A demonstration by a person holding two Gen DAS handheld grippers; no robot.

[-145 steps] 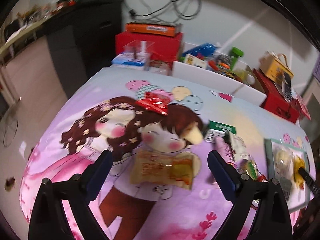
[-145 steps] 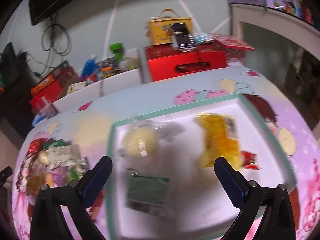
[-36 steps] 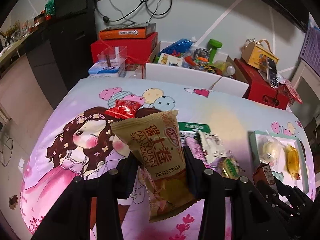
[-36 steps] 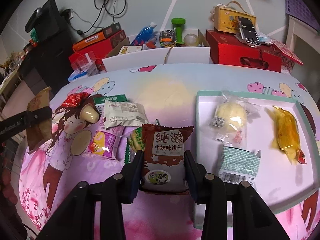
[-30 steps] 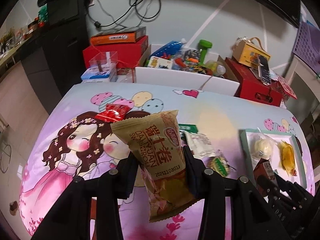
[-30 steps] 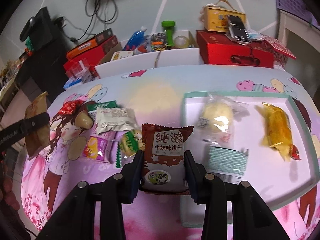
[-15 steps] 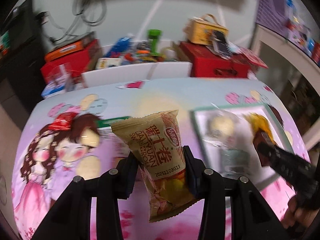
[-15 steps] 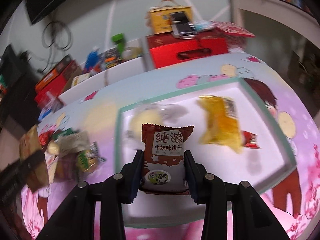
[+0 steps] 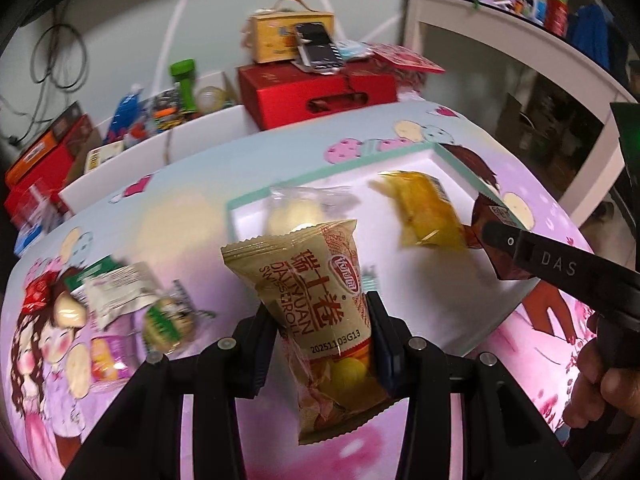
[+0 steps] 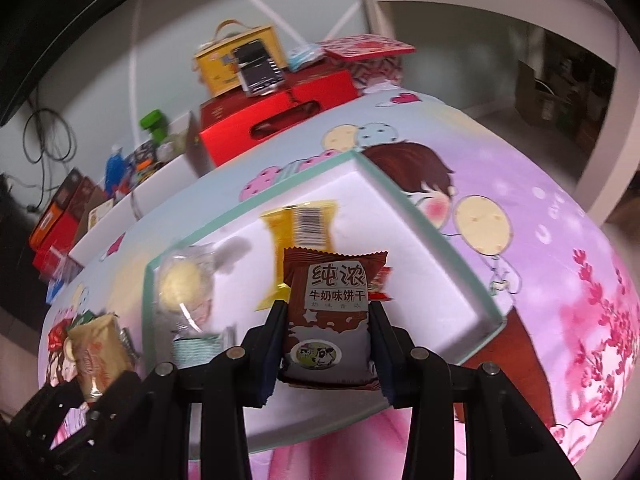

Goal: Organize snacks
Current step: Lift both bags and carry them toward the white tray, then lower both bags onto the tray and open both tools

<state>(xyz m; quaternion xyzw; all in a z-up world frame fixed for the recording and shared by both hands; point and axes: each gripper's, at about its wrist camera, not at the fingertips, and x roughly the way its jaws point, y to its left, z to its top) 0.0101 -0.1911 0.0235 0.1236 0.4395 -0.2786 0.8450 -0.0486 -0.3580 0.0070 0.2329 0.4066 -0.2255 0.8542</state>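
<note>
Carrying step: left gripper (image 9: pixel 322 338) clamped roll pack (image 9: pixel 320 300), right gripper (image 10: pixel 328 344) clamped biscuit pack (image 10: pixel 330 316), above tray (image 10: pixel 420 236). Next: lower, release inside.

A table under a pink cartoon-print cloth (image 9: pixel 532 320) carries a teal-rimmed white tray (image 10: pixel 416 220) and loose snack packets (image 9: pixel 120 296).

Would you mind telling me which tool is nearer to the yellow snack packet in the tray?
Right. The right tool hangs over the tray directly in front of the yellow packet; the left tool sits further back, nearer the tray's left end.
</note>
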